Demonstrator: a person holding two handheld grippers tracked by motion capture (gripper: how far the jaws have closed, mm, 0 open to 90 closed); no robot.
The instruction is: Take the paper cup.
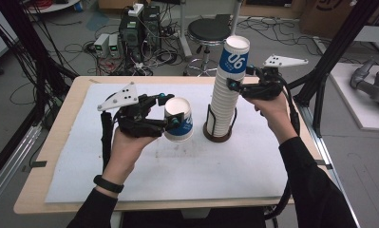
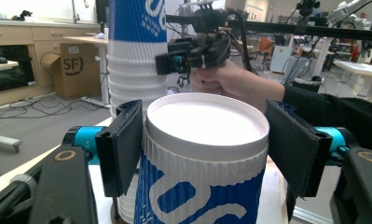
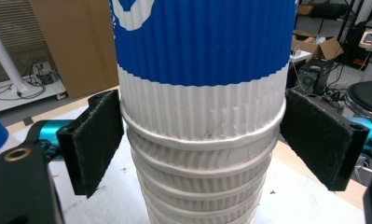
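Even overhead room light falls on the pale foam-covered wooden table (image 1: 130, 180), casting only faint shadows; all three pictures look soft, with close-up black jaw pads slightly blurred.

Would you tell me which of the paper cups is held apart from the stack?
The single cup in the left gripper, upside down, left of the stack the right gripper steadies.

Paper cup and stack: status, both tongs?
Left tongs shut on single paper cup, held upside down above the mat. Right tongs clamp cup stack in its holder. Nothing in the way.
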